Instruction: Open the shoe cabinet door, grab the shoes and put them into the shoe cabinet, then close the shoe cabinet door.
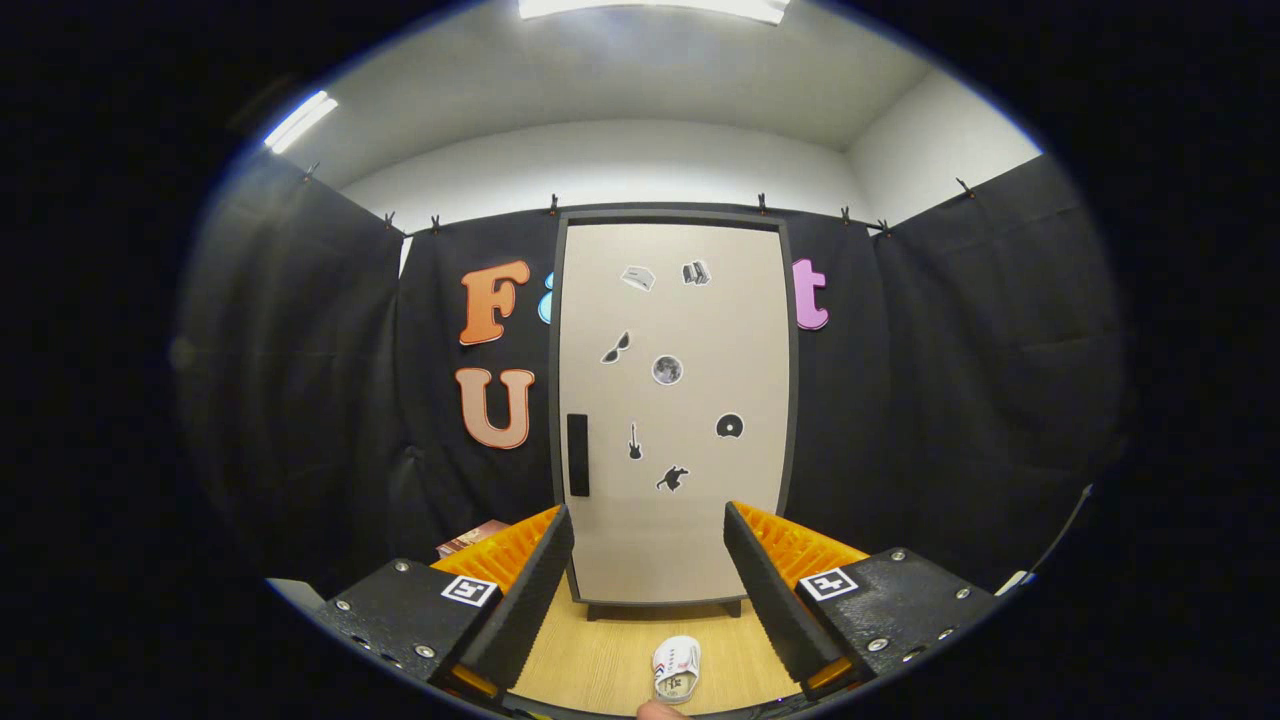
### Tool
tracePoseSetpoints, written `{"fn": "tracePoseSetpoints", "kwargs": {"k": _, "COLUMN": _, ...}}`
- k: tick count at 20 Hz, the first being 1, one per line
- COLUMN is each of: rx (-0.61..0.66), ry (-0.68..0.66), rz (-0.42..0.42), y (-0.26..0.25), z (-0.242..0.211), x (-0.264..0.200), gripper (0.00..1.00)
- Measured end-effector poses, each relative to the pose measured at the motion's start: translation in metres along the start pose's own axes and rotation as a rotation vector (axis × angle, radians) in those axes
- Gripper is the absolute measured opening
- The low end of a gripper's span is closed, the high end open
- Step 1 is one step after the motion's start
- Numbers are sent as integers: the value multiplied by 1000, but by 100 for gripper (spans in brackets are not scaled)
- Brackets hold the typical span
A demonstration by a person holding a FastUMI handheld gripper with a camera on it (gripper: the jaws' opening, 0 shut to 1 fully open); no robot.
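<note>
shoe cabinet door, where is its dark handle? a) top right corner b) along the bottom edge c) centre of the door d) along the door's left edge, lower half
d: the dark vertical handle sits by the left edge of the shut shoe cabinet door, below mid height. The hand-held gripper is open, its fingers apart, with the white shoe on the wooden floor between them.

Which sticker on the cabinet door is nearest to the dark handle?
The small guitar sticker on the door. It sits just right of the handle, level with it; the other stickers lie farther off. The open tongs hold nothing.
</note>
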State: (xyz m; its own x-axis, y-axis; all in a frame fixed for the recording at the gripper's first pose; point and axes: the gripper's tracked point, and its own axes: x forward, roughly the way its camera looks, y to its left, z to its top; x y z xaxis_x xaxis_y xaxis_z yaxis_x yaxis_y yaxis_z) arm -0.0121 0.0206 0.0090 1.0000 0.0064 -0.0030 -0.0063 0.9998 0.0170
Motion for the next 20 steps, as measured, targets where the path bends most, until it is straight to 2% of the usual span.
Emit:
{"fn": "tracePoseSetpoints", "kwargs": {"k": 9, "rx": -23, "ry": -2, "rz": 2, "y": 43, "z": -6, "x": 33, "gripper": 95}}
{"fn": "tracePoseSetpoints", "kwargs": {"k": 20, "rx": -32, "ry": 8, "rz": 107, "y": 86, "z": -25, "x": 132, "gripper": 94}}
